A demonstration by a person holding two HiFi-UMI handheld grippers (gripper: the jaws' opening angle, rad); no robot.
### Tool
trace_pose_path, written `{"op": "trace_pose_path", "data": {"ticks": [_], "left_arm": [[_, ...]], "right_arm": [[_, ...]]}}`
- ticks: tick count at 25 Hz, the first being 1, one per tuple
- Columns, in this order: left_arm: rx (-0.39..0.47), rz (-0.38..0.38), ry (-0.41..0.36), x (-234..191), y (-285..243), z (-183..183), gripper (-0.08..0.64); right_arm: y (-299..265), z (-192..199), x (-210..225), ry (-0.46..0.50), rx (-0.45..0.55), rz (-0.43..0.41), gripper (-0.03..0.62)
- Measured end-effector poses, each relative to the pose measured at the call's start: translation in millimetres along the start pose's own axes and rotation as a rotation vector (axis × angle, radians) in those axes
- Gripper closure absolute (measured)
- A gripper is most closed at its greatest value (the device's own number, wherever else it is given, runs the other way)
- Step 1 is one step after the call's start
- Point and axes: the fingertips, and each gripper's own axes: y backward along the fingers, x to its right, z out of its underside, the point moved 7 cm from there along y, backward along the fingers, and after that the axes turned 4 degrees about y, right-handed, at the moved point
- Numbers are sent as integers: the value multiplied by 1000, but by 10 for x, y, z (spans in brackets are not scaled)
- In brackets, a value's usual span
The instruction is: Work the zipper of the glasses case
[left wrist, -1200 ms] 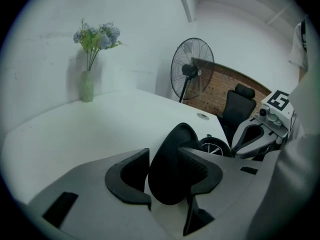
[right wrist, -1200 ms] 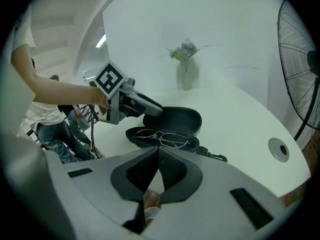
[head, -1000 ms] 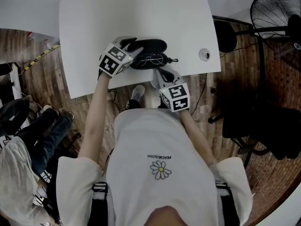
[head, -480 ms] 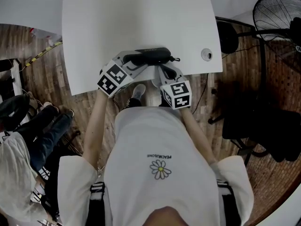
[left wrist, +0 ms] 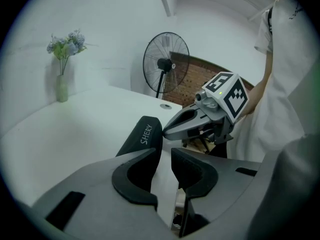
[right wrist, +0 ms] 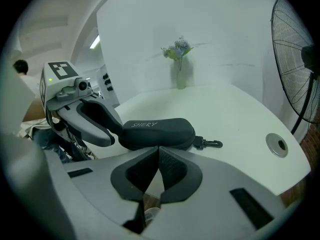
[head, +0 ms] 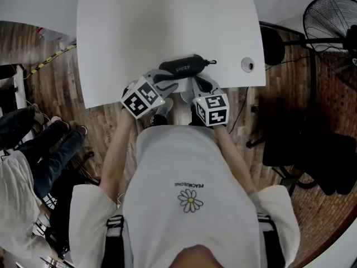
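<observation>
The black glasses case lies shut near the front edge of the white table, its metal clip at the right end. My left gripper is at the case's near left end. Its jaws have just been closing and stand a narrow gap apart, with only table showing between them. In the left gripper view the case lies just beyond my left gripper, off the left finger. My right gripper is shut on nothing, a little short of the case.
A round grommet sits in the table's right front corner. A vase of flowers stands at the far side. A floor fan and a dark chair are at the right, a seated person's legs at the left.
The case was open with glasses showing; its lid is now down. My left gripper came from the case's far left side to its near left end. The right gripper stayed put.
</observation>
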Motion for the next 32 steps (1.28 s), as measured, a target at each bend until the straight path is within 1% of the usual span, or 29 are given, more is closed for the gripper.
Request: {"op": "trace_pose_path", "data": {"ticks": [4, 7, 9, 11, 14, 16, 18, 19, 21, 23, 24, 25, 27, 32], "left_arm": [[-4, 2, 10, 21, -13, 27, 457], [-40, -5, 4, 41, -45, 87, 457], [-59, -14, -4, 29, -57, 141, 456], [-54, -17, 0, 27, -48, 157, 457], [-48, -15, 11, 41, -41, 166, 457], [-50, -24, 13, 13, -39, 180, 457], [-47, -39, 24, -32, 1, 156, 456], [-33, -47, 38, -52, 43, 115, 456], [36, -80, 78, -89, 150, -49, 456], [101, -135, 105, -118, 208, -272, 466], [109, -160, 104, -123, 193, -369, 479], [100, -178, 97, -125, 149, -435, 490], [54, -192, 84, -129, 17, -476, 505], [-41, -231, 123, -119, -148, -418, 520]], "right_arm": [[61, -27, 21, -20, 13, 2, 584], [199, -129, 18, -5, 48, 1, 584], [242, -268, 12, 27, 86, -1, 584], [207, -396, 21, 83, 104, 3, 584], [79, -490, 45, 167, 87, 3, 584], [-13, -498, 61, 164, 62, -18, 584], [-56, -494, 75, 122, 56, -35, 584], [-56, -488, 77, 103, 56, -37, 584], [-38, -464, 69, 88, 54, -33, 584], [-8, -424, 60, 89, 53, -24, 584], [6, -407, 60, 84, 55, -19, 584], [14, -397, 60, 72, 58, -15, 584], [12, -398, 57, 51, 59, -9, 584], [-2, -416, 31, 67, 49, -21, 584]]}}
